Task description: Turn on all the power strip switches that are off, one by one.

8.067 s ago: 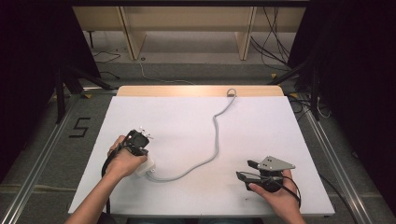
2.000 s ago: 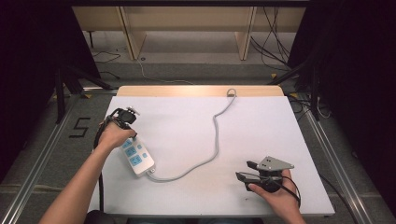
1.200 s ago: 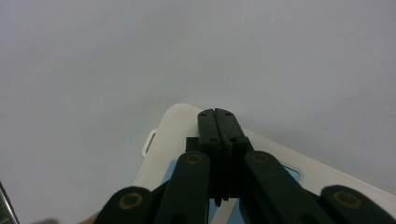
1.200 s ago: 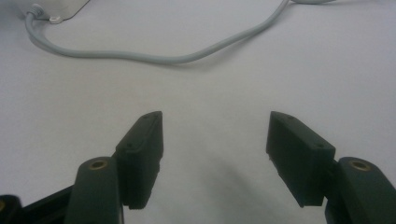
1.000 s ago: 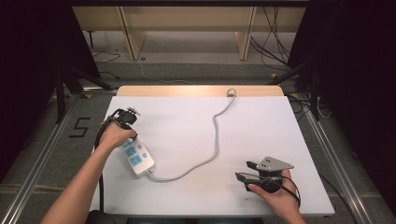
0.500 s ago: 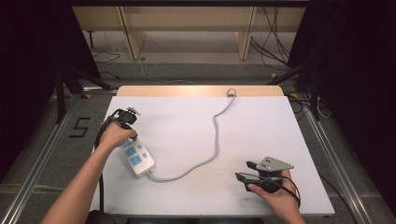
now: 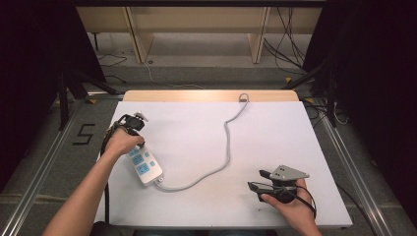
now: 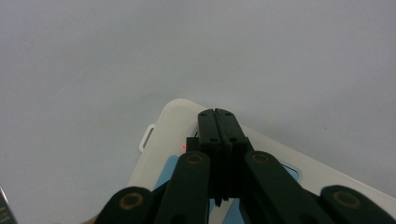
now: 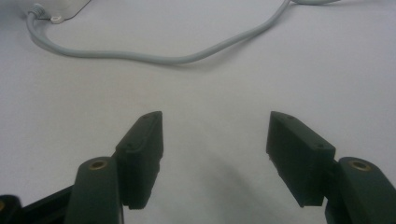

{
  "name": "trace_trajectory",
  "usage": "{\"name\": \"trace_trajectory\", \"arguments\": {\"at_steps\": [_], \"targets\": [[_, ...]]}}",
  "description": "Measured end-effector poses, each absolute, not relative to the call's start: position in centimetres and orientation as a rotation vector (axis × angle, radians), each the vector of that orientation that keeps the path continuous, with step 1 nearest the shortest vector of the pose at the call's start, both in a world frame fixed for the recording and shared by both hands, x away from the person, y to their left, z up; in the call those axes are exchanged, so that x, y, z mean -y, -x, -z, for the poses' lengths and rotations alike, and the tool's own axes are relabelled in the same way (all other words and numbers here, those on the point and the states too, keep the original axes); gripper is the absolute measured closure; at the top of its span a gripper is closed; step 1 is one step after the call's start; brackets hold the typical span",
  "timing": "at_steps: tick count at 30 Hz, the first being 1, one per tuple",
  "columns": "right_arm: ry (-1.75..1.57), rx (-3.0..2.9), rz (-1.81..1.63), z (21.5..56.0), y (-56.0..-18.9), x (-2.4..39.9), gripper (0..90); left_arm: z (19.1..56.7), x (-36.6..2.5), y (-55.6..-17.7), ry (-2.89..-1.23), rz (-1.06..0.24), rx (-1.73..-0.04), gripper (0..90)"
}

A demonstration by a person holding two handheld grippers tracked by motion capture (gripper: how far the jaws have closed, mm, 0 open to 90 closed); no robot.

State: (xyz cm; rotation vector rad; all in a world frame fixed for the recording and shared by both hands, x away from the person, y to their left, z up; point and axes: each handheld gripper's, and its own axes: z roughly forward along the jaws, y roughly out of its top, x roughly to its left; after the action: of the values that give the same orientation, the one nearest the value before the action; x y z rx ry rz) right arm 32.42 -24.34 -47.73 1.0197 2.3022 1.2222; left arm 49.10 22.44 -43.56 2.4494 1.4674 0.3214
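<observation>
Overhead, high view: white surface (image 7: 295, 147) with a wooden strip along its far edge. White power strip (image 7: 143, 164) with blue sockets lies at the left, angled, its far end under the left hand (image 7: 122, 142). Grey cord (image 7: 227, 147) leaves the strip's near end, curves right, then runs up to the far edge. Left gripper (image 7: 132, 123) sits at the strip's far end; its jaws are hidden by the hand from this angle. Right gripper (image 7: 256, 181), topped by a grey three-cornered plate, rests near the front right, held by the right hand (image 7: 290, 201), well apart from strip and cord, jaws pointing left.

Left gripper view: left gripper (image 8: 218, 122) jaws pressed together with nothing seen between them, tips down over the power strip (image 8: 168, 126). A rounded corner of the strip with a small mounting tab shows, plus blue socket faces beside the jaws and a tiny red dot near the tips; whether the tips touch the strip cannot be told.

Right gripper view: right gripper (image 9: 215, 126) jaws spread wide, holding nothing, bare surface (image 9: 215, 84) between them. Cord (image 9: 187, 58) crosses ahead, joining the strip's corner (image 9: 56, 7) at top left.
</observation>
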Motion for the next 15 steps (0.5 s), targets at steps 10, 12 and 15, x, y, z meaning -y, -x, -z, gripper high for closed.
{"name": "trace_trajectory", "arguments": {"at_steps": [10, 12, 15], "targets": [[-1.019, -2.303, -1.222, 47.74, -32.42, 24.34, 37.5, 43.61, -22.27, -49.10, -2.453, -0.334, -1.468, 89.8], [-1.019, -2.304, -1.222, 47.74, -32.42, 24.33, 37.5, 43.58, -22.22, -49.11, -2.463, -0.337, -1.466, 89.8], [-1.019, -2.302, -1.223, 47.75, -32.41, 24.31, 37.5, 43.59, -22.20, -49.12, -2.463, -0.337, -1.468, 89.8]]}}
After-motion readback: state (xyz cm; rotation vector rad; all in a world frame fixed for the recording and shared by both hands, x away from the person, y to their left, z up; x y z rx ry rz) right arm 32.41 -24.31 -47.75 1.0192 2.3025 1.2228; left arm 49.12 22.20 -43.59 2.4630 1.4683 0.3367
